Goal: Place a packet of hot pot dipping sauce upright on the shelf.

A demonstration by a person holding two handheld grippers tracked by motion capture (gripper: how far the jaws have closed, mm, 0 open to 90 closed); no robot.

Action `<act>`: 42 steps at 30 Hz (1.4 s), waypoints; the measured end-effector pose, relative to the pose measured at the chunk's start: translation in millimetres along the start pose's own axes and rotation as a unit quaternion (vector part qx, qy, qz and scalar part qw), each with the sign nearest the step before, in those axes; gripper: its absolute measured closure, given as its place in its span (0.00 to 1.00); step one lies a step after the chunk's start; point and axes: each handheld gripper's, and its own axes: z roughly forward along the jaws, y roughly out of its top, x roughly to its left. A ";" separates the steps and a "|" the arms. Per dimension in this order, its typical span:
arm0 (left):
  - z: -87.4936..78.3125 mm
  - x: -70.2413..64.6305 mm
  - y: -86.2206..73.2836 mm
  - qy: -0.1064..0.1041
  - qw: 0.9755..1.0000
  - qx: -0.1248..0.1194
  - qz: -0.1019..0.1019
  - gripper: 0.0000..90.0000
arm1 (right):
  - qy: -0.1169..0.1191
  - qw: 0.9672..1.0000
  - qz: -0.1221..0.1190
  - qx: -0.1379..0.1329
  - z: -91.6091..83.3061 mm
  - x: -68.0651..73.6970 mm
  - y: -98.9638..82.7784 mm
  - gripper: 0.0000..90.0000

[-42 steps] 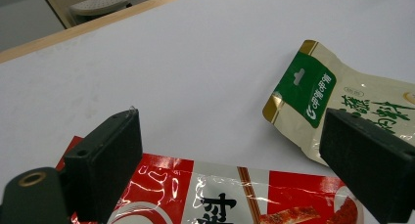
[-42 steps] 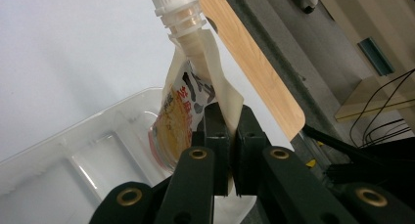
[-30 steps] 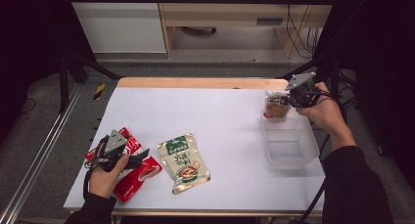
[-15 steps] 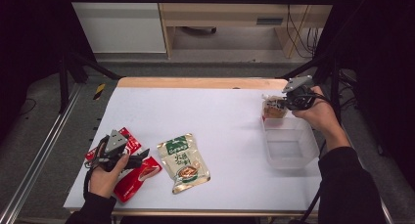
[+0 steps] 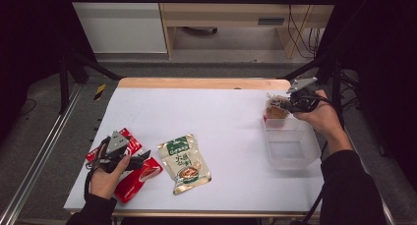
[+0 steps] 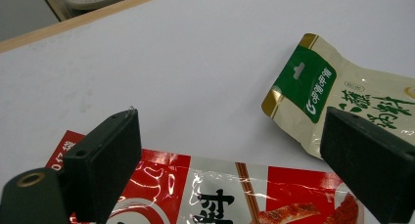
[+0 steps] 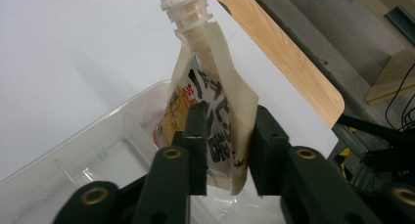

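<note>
worktop [image 5: 221,112]: white, wood strip along far edge; carries all the packs + the bin.
clear plastic bin [image 5: 292,149]: near right edge, close to the person's right arm; prob. the drop spot, so the packs get carried to it.
red snack pack [image 5: 140,173]: flat at near-left, partly under the left hand; next pick, I'd guess.
green-topped pouch [image 5: 184,163]: flat just beside the red pack, apart from it, well apart from bin; waits its turn.
spouted pouch [image 7: 215,111]: upright, cap up, bottom end inside the bin at its far end; held high so it drops in clean.
right hand-held gripper [image 7: 226,153]: jaws have just been opening, pouch between them; right gripper view shows the pads flanking the pouch, right one about touching, grip looks slack — release in hand, I judge.
left hand-held gripper [image 6: 230,160]: jaws spread wide, nothing between; hovers low over the red pack's top edge, poised to take it.
</note>
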 end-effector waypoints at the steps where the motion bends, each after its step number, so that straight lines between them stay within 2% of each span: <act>1: -0.2 -0.1 0.0 0.000 1.000 0.000 0.000 0.09 | -0.003 1.000 0.000 0.003 -0.1 0.2 -0.6 0.75; 5: -0.7 0.6 -0.4 0.001 1.000 -0.001 -0.002 0.09 | -0.015 1.000 0.022 0.009 -3.4 0.8 -3.5 0.58; 7: -0.8 1.2 -0.5 0.002 1.000 -0.001 -0.003 0.09 | -0.023 0.999 0.030 0.004 -8.0 0.1 -3.9 0.52; 10: -0.7 2.0 -0.6 0.004 1.000 -0.001 -0.007 0.09 | -0.023 0.998 0.057 -0.014 -24.9 2.1 -0.2 0.39; 12: -0.3 2.0 -0.6 0.003 1.000 0.000 -0.006 0.09 | -0.024 0.997 0.064 -0.028 -37.8 6.5 4.6 0.32; 16: 0.0 0.4 -0.3 -0.001 1.000 0.002 -0.003 0.09 | -0.033 0.996 0.063 -0.052 -61.3 20.5 14.9 0.24; 20: -0.1 -0.4 -0.1 -0.002 1.000 0.006 -0.001 0.09 | -0.037 0.995 0.058 -0.067 -73.7 37.4 22.4 0.21; 22: 0.3 -1.0 0.3 -0.005 1.000 0.008 0.000 0.09 | -0.038 0.995 0.052 -0.080 -79.9 50.9 26.8 0.20; 25: 0.5 -2.8 1.3 -0.010 1.000 0.009 0.002 0.09 | -0.025 0.993 0.041 -0.107 -86.5 75.4 31.5 0.19; 28: 0.5 -4.8 2.4 -0.020 1.000 0.006 0.002 0.09 | 0.005 0.992 0.022 -0.127 -84.8 111.2 35.1 0.18; 29: 0.5 -5.3 2.6 -0.021 1.000 0.006 0.002 0.09 | 0.011 0.991 0.021 -0.130 -83.4 119.4 35.6 0.18; 32: 0.6 -7.4 3.5 -0.028 1.000 0.005 0.001 0.09 | 0.033 0.991 0.016 -0.127 -74.1 150.9 38.0 0.18; 35: 0.4 -9.2 4.3 -0.032 0.999 0.005 0.002 0.09 | 0.042 0.991 0.006 -0.125 -63.1 178.3 39.8 0.18; 38: 0.6 -11.8 6.1 -0.040 0.999 0.007 0.007 0.08 | 0.039 0.993 -0.003 -0.116 -50.6 199.8 40.7 0.19; 42: 0.9 -15.8 10.8 -0.050 0.999 0.009 0.015 0.08 | 0.033 0.994 0.020 -0.106 -29.7 221.3 39.6 0.20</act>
